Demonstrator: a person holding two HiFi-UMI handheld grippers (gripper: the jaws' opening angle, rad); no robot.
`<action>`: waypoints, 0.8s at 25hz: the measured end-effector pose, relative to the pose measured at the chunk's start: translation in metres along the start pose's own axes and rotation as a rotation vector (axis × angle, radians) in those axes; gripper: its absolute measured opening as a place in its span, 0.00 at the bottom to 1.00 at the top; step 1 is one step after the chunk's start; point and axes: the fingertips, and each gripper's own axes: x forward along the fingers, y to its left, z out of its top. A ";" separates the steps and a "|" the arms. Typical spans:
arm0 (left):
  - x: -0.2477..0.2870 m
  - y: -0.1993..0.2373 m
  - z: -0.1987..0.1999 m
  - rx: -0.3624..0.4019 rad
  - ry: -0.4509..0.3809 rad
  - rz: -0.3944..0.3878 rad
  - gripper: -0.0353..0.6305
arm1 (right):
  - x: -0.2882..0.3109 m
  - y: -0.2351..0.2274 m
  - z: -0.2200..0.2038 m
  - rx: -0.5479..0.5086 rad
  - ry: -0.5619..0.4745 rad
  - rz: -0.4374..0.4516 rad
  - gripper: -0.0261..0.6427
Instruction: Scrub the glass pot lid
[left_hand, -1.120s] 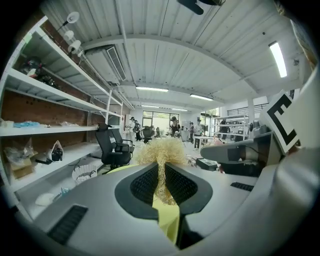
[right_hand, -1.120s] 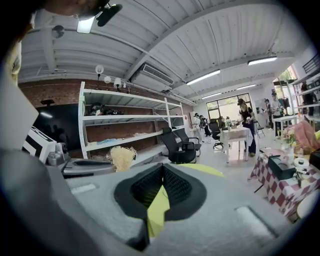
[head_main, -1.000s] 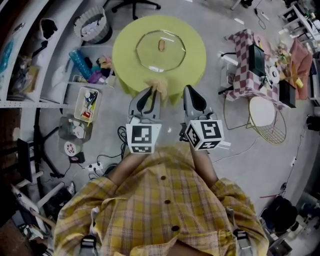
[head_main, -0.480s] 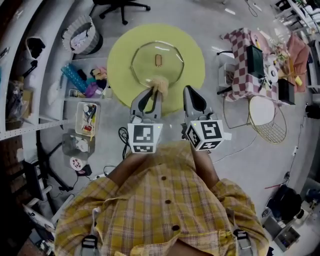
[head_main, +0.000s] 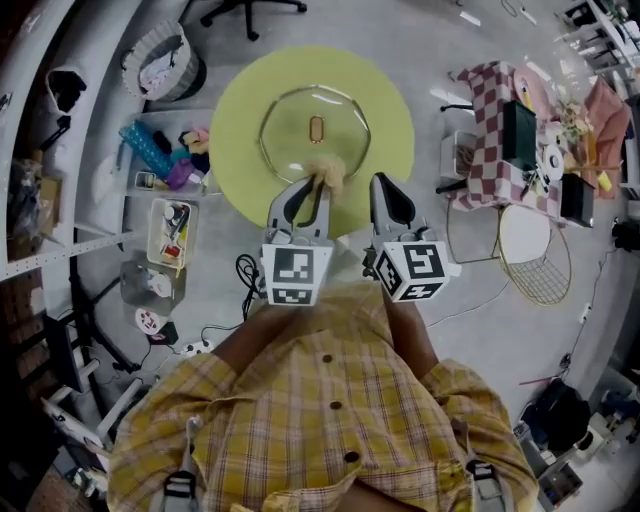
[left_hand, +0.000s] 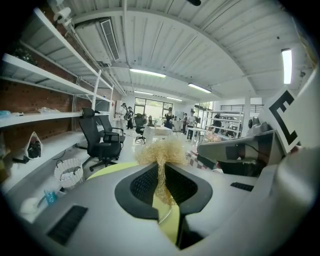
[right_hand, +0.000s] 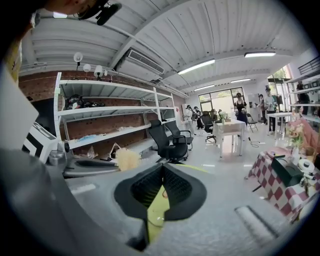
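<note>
The glass pot lid (head_main: 300, 118) lies flat on a round yellow-green table (head_main: 385, 95), its tan handle (head_main: 316, 129) at the centre. My left gripper (head_main: 318, 184) is shut on a straw-coloured scrubber (head_main: 326, 172), whose tuft reaches the lid's near rim. In the left gripper view the scrubber (left_hand: 161, 152) sticks out beyond the closed tips of the left gripper (left_hand: 161, 172). My right gripper (head_main: 384, 184) hovers over the table's near edge, right of the lid, shut and empty. In its own view the right gripper (right_hand: 162, 169) shows the scrubber (right_hand: 127, 159) to its left.
Left of the table are a white basket (head_main: 160, 55), shelves and a bin of small items (head_main: 172, 222). A checkered table (head_main: 490, 120) with clutter and a round wire stool (head_main: 535, 245) stand to the right. Cables (head_main: 245, 275) lie on the floor.
Both grippers have edged toward the table; the scrubber in the left gripper has gone from the table's near edge to the lid's near rim. Neither grip has changed.
</note>
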 end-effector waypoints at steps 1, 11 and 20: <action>0.008 0.001 -0.002 -0.008 0.015 0.010 0.11 | 0.005 -0.005 -0.001 0.001 0.004 0.009 0.04; 0.078 -0.002 -0.017 -0.048 0.145 0.092 0.11 | 0.045 -0.056 -0.004 0.027 0.047 0.095 0.04; 0.111 0.013 -0.041 -0.095 0.230 0.136 0.11 | 0.071 -0.072 -0.032 0.047 0.118 0.119 0.04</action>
